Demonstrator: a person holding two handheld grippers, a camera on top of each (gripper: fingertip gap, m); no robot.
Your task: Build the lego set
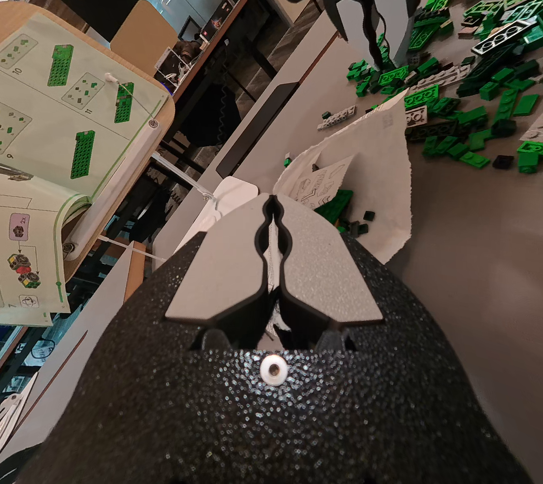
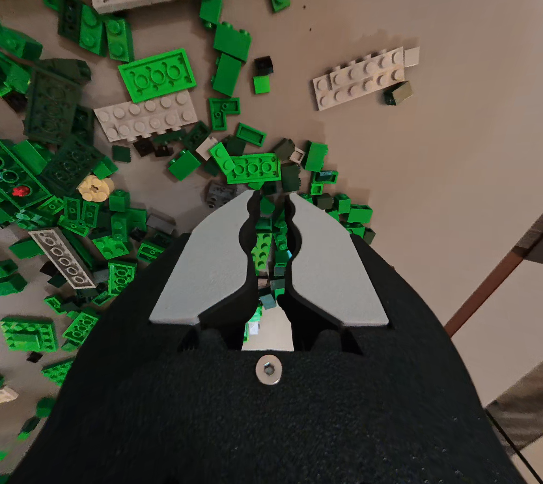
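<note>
My left gripper (image 1: 273, 200) is shut on the edge of a torn white paper bag (image 1: 373, 170), which stands up from the grey table (image 1: 470, 264). A green plate (image 1: 336, 203) and small dark pieces lie at the bag's mouth. My right gripper (image 2: 271, 197) is open a little and points down into a heap of green, dark green and grey bricks (image 2: 117, 175). Its tips sit just short of an upturned green plate (image 2: 254, 168), with small green pieces in the gap. The right gripper also shows in the left wrist view (image 1: 389, 58), upright over the heap.
An open instruction booklet (image 1: 67, 105) rests on a wooden stand at the left. Grey plates (image 2: 360, 78) lie apart from the heap on bare table. A tan round brick (image 2: 95, 188) lies at the left. The table edge (image 2: 484, 281) runs close on the right. The tips of one gripper are about 25 cm away from the tips of the other. My right gripper is the nearer one to the tan round brick (image 2: 95, 188): about 9 cm, against 25 cm. Look for it in the left wrist view (image 1: 494, 33) too.
</note>
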